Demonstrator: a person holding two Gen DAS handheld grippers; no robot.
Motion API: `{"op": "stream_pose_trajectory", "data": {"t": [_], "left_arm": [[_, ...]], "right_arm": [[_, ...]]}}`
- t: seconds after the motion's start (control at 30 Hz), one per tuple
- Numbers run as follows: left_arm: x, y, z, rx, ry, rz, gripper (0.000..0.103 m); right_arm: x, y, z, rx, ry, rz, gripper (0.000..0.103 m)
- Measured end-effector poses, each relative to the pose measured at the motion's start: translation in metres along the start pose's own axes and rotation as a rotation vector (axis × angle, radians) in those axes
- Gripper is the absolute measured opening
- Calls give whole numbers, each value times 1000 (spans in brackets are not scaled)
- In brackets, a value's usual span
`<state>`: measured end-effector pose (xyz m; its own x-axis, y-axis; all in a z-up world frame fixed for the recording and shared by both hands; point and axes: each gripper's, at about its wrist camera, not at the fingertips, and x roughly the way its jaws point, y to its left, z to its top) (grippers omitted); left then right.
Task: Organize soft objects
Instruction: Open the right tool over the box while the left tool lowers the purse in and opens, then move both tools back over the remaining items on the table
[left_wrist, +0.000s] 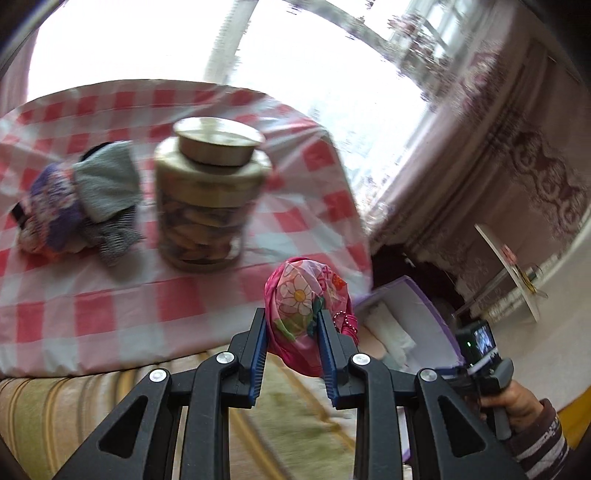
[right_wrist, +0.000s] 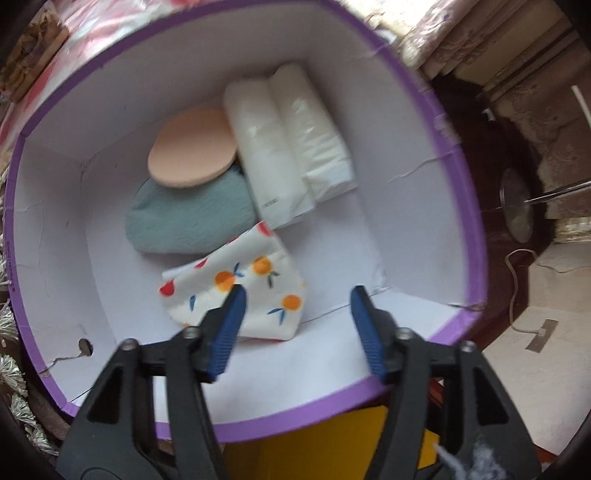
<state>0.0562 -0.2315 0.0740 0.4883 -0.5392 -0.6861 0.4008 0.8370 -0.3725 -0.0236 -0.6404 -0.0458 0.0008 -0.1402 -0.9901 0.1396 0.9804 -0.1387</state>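
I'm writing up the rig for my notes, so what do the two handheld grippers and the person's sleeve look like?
Both the left gripper and the right gripper have black plastic linkage arms with silver rivets and triangular cut-outs, ending in blue ribbed pads. From the left wrist view, the right unit carries a small screen and a grey handle. The sleeve is striped dark brown and pale.

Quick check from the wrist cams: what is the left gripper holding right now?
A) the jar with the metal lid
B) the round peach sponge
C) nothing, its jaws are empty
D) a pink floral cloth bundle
D: the left gripper is clamped on the pink floral cloth bundle, while the jar stands untouched on the checked tablecloth and the round peach sponge lies in the purple-rimmed box.
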Motion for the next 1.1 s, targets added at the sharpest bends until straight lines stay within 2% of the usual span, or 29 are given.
{"op": "stream_pose_trajectory", "data": {"t": [0.1,0.2,0.27,0.43,0.5,0.53,0.57,0.6,0.67,0.77,0.93,1.1], "left_arm": [[19,-34,3,64,43,-62,27],[45,-73,1,127,103,-126,27],[63,-100,-2,171,147,-165,27],[105,-169,-14,264,251,-254,28],[127,-199,-20,304,301,-337,36],[141,-212,-25,329,345,-351,51],[152,-220,-30,347,372,-321,61],[160,-223,-35,353,383,-295,61],[165,-219,-43,348,410,-305,61],[155,-201,-42,334,396,-281,61],[125,-169,-33,271,304,-279,61],[91,-138,-23,260,199,-278,62]], "right_arm": [[-27,-12,-4,21,-100,-18,66],[-65,-20,-19,90,-230,4,74],[-81,-30,-27,148,-294,-6,76],[-94,-53,-46,286,-381,-18,76],[-97,-57,-49,333,-391,-5,76],[-98,-62,-52,355,-395,1,76],[-99,-67,-54,372,-397,5,76],[-101,-71,-56,383,-398,7,76],[-102,-76,-59,396,-405,10,76],[-102,-79,-62,407,-419,21,76],[-99,-75,-60,426,-424,60,76],[-117,-50,-54,372,-482,101,76]]}}
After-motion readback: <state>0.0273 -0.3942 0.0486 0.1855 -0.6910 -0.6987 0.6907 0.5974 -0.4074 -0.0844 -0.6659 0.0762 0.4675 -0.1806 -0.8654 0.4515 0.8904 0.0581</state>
